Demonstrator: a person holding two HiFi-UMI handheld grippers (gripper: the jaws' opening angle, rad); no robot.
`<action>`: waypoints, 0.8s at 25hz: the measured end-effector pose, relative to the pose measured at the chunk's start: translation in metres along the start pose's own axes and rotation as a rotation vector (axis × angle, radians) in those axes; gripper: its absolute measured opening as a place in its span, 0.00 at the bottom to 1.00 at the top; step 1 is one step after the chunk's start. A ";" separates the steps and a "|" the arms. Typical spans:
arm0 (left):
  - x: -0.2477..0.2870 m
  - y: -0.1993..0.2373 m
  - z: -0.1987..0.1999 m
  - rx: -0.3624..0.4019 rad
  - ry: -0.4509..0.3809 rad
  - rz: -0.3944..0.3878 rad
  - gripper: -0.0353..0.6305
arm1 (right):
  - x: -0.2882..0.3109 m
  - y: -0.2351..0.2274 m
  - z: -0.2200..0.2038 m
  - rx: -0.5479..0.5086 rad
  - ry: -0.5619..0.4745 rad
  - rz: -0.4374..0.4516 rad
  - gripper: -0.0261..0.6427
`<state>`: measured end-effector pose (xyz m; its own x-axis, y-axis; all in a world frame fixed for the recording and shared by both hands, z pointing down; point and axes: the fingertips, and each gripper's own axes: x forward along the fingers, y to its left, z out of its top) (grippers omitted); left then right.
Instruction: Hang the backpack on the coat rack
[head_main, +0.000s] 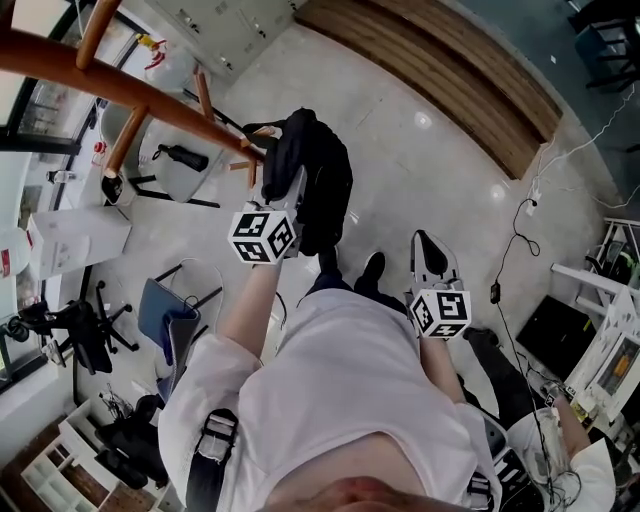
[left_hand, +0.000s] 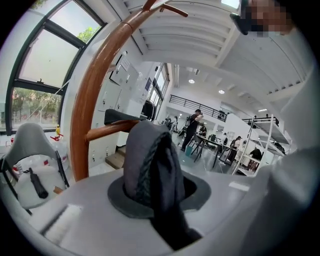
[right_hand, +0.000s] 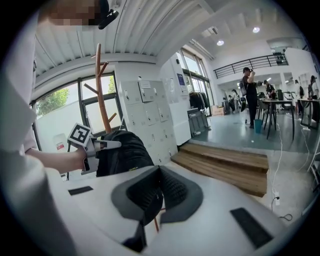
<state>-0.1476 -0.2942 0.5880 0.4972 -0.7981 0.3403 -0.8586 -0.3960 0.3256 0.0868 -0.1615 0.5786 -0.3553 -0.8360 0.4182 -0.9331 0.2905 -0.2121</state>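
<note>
Left gripper (head_main: 288, 175) is out on a stretched bare forearm toward the brown wooden coat rack (head_main: 130, 88), jaws clamped on the top loop of the black fabric backpack (head_main: 322, 185). The backpack hangs just beside the rack's lower pegs. Right gripper (head_main: 430, 250) is lower, farther from the rack, jaws together, nothing between.

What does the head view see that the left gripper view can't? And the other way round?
Only the head view: the whole black backpack, the right gripper and the person's shoes. Only the left gripper view: the backpack strap clamped between its jaws, and far-off people. Both: the wooden coat rack.
</note>
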 end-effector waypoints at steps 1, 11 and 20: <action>0.001 0.002 -0.003 -0.005 0.006 0.005 0.19 | 0.001 0.001 0.000 0.002 0.000 0.000 0.05; 0.010 0.015 -0.034 -0.027 0.064 0.053 0.19 | 0.001 -0.001 -0.004 -0.031 0.012 -0.010 0.05; 0.007 0.039 -0.067 -0.059 0.139 0.121 0.19 | -0.002 -0.004 -0.008 0.003 0.017 -0.015 0.05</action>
<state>-0.1693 -0.2852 0.6626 0.4065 -0.7665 0.4972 -0.9064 -0.2700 0.3248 0.0905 -0.1577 0.5858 -0.3426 -0.8320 0.4365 -0.9380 0.2771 -0.2081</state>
